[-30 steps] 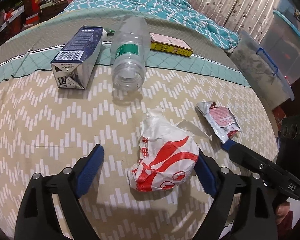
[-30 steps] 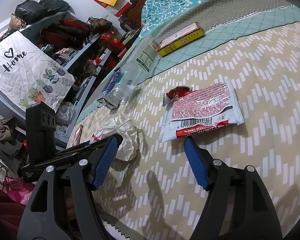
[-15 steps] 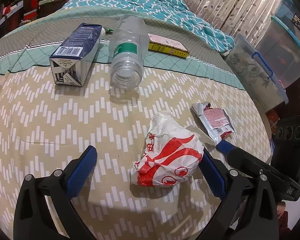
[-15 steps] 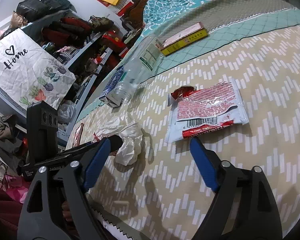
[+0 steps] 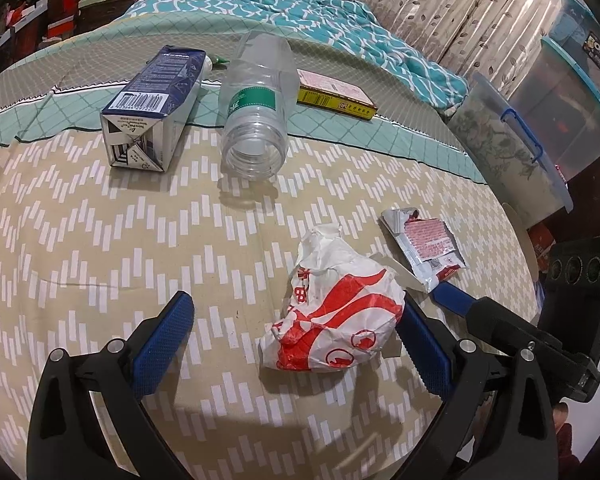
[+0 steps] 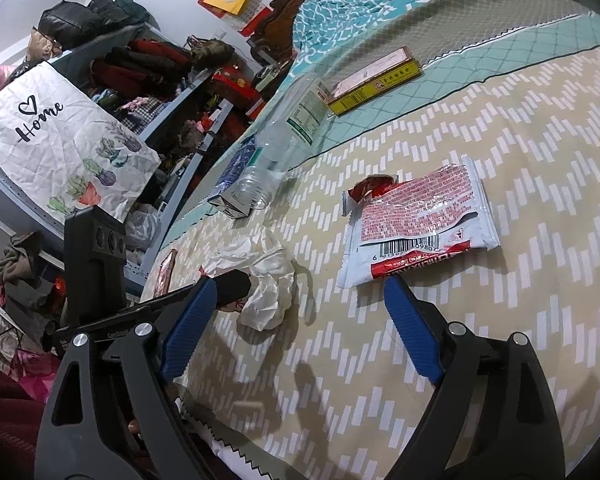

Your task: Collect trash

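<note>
Flanking crumpled bag, left hand-held gripper wide; bedspread around

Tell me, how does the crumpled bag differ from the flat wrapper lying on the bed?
The bag is scrunched into a puffy ball; the wrapper lies flat. The bag is white with bold red swirls; the wrapper is silvery with small red print and a barcode. The wrapper's corner is torn open. Both are empty packaging resting on the bedspread.

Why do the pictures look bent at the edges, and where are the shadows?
Left wrist view: a fisheye lens bows the bed and darkens the corners; the clear bottle casts a soft shadow. Right wrist view: same bulge; shadows lie below the open right gripper.
</note>
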### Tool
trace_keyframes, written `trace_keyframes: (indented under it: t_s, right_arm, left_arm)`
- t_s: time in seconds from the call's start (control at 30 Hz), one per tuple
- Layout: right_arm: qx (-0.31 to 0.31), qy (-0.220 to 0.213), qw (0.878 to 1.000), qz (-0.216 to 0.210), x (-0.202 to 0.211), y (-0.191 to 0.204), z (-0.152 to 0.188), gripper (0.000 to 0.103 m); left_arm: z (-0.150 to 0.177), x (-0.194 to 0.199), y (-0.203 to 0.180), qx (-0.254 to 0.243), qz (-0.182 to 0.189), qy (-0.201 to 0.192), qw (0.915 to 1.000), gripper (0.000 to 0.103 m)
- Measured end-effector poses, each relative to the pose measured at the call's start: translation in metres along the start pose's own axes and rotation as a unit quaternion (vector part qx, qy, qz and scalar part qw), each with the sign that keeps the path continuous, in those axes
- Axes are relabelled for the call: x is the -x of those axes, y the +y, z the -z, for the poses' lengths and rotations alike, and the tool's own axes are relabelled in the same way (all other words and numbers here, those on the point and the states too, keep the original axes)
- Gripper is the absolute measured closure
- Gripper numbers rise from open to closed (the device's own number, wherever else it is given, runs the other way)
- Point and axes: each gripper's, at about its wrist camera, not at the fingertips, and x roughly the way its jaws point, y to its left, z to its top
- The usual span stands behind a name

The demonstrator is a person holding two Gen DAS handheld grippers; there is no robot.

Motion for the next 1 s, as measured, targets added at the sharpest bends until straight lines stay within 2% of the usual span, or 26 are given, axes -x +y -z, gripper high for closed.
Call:
trace_keyframes:
  t_s: [0.07, 0.13, 0.5, 0.8, 1.0]
  right_arm:
    - [0.008, 0.001, 1.0, -0.028, 0.001, 0.001, 0.0, 0.008]
    - [0.014, 0.004, 1.0, -0.027, 0.001, 0.003, 0.001, 0.004]
    - [0.016, 0.001, 0.999, -0.039, 0.004, 0.004, 0.004, 0.004]
    - [-0.012, -0.036, 0.995, -0.094, 0.018, -0.01, 0.005, 0.003]
    - [-0.009, -0.038, 0.995, -0.093, 0.019, -0.009, 0.006, 0.003]
  left_arm:
    - [0.0, 0.0, 0.0, 0.002, 0.002, -0.001, 1.0, 0.008]
    - [0.0, 0.001, 0.001, 0.004, 0.004, -0.002, 1.0, 0.008]
    - [0.0, 0.006, 0.007, 0.012, 0.02, -0.008, 0.9997, 0.008]
    - [0.0, 0.007, 0.009, 0.015, 0.025, -0.01, 0.9995, 0.008]
    - [0.0, 0.008, 0.01, 0.015, 0.026, -0.011, 0.9995, 0.008]
